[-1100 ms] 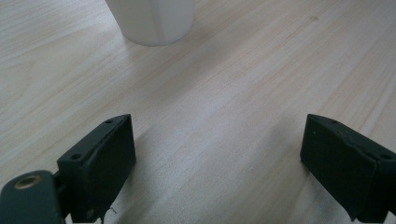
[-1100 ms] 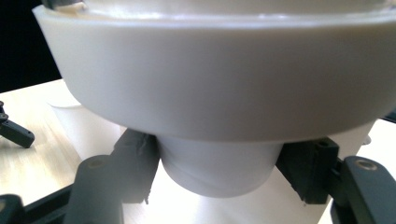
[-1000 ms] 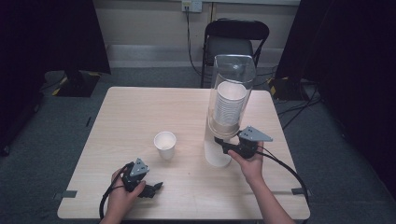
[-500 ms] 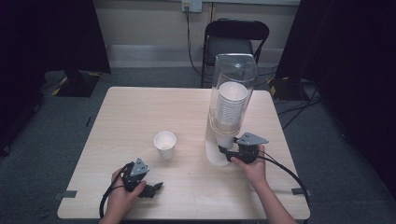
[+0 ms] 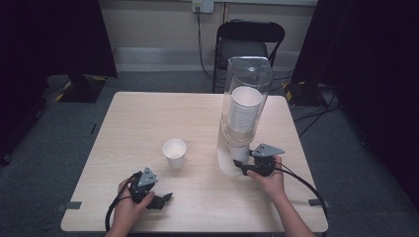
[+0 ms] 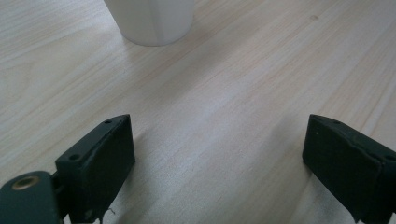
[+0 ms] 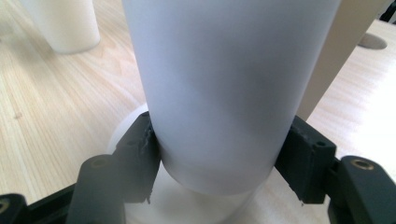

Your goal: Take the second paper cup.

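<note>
Right claw (image 7: 219,154) clamps dispenser's bottom cup (image 7: 224,88); left claw (image 6: 217,163) gapes.

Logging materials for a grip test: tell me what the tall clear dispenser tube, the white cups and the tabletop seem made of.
Tall clear dispenser tube: likely glossy transparent plastic; the cup stack shows through. White cup gripped by the right gripper and loose white cup: matte, probably paper. Pale table: wood grain, perhaps laminate, smooth satin.
</note>
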`<state>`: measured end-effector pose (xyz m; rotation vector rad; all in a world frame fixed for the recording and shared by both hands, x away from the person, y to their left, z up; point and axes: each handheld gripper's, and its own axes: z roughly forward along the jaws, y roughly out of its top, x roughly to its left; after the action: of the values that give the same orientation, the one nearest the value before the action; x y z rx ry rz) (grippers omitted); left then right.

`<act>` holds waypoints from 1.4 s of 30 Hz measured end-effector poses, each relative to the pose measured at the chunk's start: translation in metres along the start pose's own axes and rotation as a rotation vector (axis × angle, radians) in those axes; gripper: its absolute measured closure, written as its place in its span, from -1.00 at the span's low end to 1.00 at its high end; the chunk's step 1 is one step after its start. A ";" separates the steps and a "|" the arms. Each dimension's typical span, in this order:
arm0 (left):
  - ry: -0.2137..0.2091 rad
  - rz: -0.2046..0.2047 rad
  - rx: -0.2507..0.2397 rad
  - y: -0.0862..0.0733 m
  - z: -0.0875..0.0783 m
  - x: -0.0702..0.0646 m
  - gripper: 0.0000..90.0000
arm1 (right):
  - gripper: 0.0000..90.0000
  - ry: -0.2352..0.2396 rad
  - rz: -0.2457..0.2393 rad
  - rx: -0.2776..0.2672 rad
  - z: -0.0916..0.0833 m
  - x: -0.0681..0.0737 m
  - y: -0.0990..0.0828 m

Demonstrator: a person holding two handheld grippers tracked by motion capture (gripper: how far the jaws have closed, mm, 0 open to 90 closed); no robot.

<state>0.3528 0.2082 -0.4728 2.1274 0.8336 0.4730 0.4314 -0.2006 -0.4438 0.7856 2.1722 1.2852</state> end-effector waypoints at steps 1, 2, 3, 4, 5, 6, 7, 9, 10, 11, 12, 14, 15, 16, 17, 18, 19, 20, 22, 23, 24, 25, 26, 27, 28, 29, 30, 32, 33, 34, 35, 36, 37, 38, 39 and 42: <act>0.000 0.001 0.001 0.000 0.000 0.000 -0.81 | -0.19 -0.003 0.003 0.001 -0.001 0.000 -0.001; 0.000 0.001 0.001 0.000 0.000 0.000 -0.81 | -0.19 -0.007 0.007 0.001 -0.001 0.000 -0.001; 0.000 0.002 0.001 0.000 0.000 0.000 -0.81 | -0.19 -0.002 0.010 -0.002 -0.001 -0.001 -0.002; 0.000 0.001 0.001 0.000 0.000 0.000 -0.81 | -0.19 -0.002 0.013 0.000 -0.002 -0.001 -0.003; 0.000 0.000 0.000 0.000 0.000 0.000 -0.81 | -0.20 -0.001 0.007 0.002 -0.002 -0.001 -0.003; 0.000 -0.001 -0.001 0.000 0.000 0.000 -0.81 | -0.19 -0.002 0.006 0.003 -0.002 -0.001 -0.003; 0.000 0.005 0.004 0.000 0.000 0.000 -0.81 | -0.20 -0.005 0.001 0.007 -0.002 -0.001 -0.003; 0.000 0.001 0.001 0.000 0.000 0.000 -0.81 | -0.20 -0.012 -0.003 0.020 -0.002 -0.002 -0.004; 0.000 0.001 0.001 0.000 0.000 0.000 -0.81 | -0.20 -0.015 -0.008 0.025 -0.002 -0.003 -0.005; 0.000 0.002 0.001 0.000 0.000 0.000 -0.81 | -0.20 -0.020 -0.012 0.028 -0.002 -0.004 -0.006; 0.000 0.002 0.001 0.000 0.000 0.000 -0.81 | -0.20 -0.022 -0.010 0.029 -0.002 -0.005 -0.007; 0.000 0.000 0.000 0.000 0.000 0.000 -0.81 | -0.20 -0.032 -0.014 0.033 -0.003 -0.006 -0.009; 0.000 0.000 0.000 0.000 0.000 0.000 -0.81 | -0.20 -0.035 -0.015 0.033 -0.004 -0.007 -0.009; 0.000 -0.002 -0.001 0.000 0.000 0.000 -0.81 | -0.20 -0.044 -0.014 0.037 -0.005 -0.008 -0.010; 0.000 0.006 0.005 0.000 0.000 0.000 -0.81 | -0.20 -0.045 -0.011 0.037 -0.006 -0.010 -0.011; 0.000 0.006 0.004 0.000 0.000 0.000 -0.81 | -0.20 -0.052 -0.007 0.040 -0.006 -0.011 -0.012; 0.000 -0.003 -0.002 0.000 0.000 0.000 -0.81 | -0.20 -0.055 0.002 0.040 -0.007 -0.013 -0.013; 0.000 0.006 0.005 0.000 0.000 0.000 -0.81 | -0.20 -0.063 0.004 0.041 -0.008 -0.014 -0.013; 0.000 0.005 0.004 0.000 0.000 0.000 -0.81 | -0.20 -0.072 0.008 0.039 -0.010 -0.017 -0.014; 0.000 0.005 0.005 0.000 0.000 0.000 -0.81 | -0.20 -0.077 0.013 0.038 -0.011 -0.018 -0.015; 0.000 0.005 0.004 0.000 0.000 0.000 -0.81 | -0.20 -0.081 0.020 0.035 -0.012 -0.020 -0.016; 0.000 0.000 0.000 0.000 0.000 0.000 -0.81 | -0.20 -0.086 0.030 0.033 -0.012 -0.021 -0.016; 0.000 0.000 0.000 0.000 0.000 0.000 -0.81 | -0.20 -0.089 0.035 0.032 -0.013 -0.022 -0.017; 0.000 0.001 0.001 0.000 0.000 0.000 -0.81 | -0.20 -0.091 0.037 0.028 -0.014 -0.023 -0.017; 0.000 0.001 0.001 0.000 0.000 0.000 -0.81 | -0.20 -0.094 0.036 0.029 -0.014 -0.023 -0.018; 0.000 0.002 0.002 0.000 0.000 0.000 -0.81 | -0.20 -0.097 0.039 0.025 -0.015 -0.024 -0.018; 0.000 0.002 0.002 0.000 0.000 0.000 -0.81 | -0.20 -0.100 0.041 0.025 -0.016 -0.025 -0.018; 0.000 0.002 0.001 0.000 0.000 0.000 -0.81 | -0.20 -0.105 0.045 0.026 -0.019 -0.026 -0.019; 0.000 0.004 0.003 0.000 0.000 0.000 -0.81 | -0.20 -0.106 0.047 0.027 -0.021 -0.027 -0.019; 0.000 0.000 0.000 0.000 0.000 0.000 -0.81 | -0.20 -0.111 0.047 0.029 -0.023 -0.028 -0.020; -0.001 0.000 0.000 0.000 0.000 0.000 -0.81 | -0.20 -0.109 0.055 0.025 -0.025 -0.030 -0.021; -0.001 0.000 0.000 0.000 0.000 0.000 -0.81 | -0.20 -0.111 0.064 0.023 -0.027 -0.031 -0.022; -0.001 0.000 -0.001 0.000 0.000 0.000 -0.81 | -0.21 -0.109 0.072 0.018 -0.028 -0.032 -0.023; -0.001 0.000 -0.001 0.000 0.000 0.000 -0.81 | -0.21 -0.108 0.072 0.015 -0.030 -0.033 -0.025; 0.000 0.000 -0.001 0.000 0.000 0.000 -0.81 | -0.21 -0.111 0.073 0.027 -0.031 -0.033 -0.026; 0.001 0.000 -0.002 0.000 0.000 0.000 -0.81 | -0.21 -0.096 0.066 0.039 -0.034 -0.031 -0.028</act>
<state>0.3525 0.2081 -0.4730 2.1254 0.8337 0.4748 0.4246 -0.2539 -0.4505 0.9229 2.1171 1.2139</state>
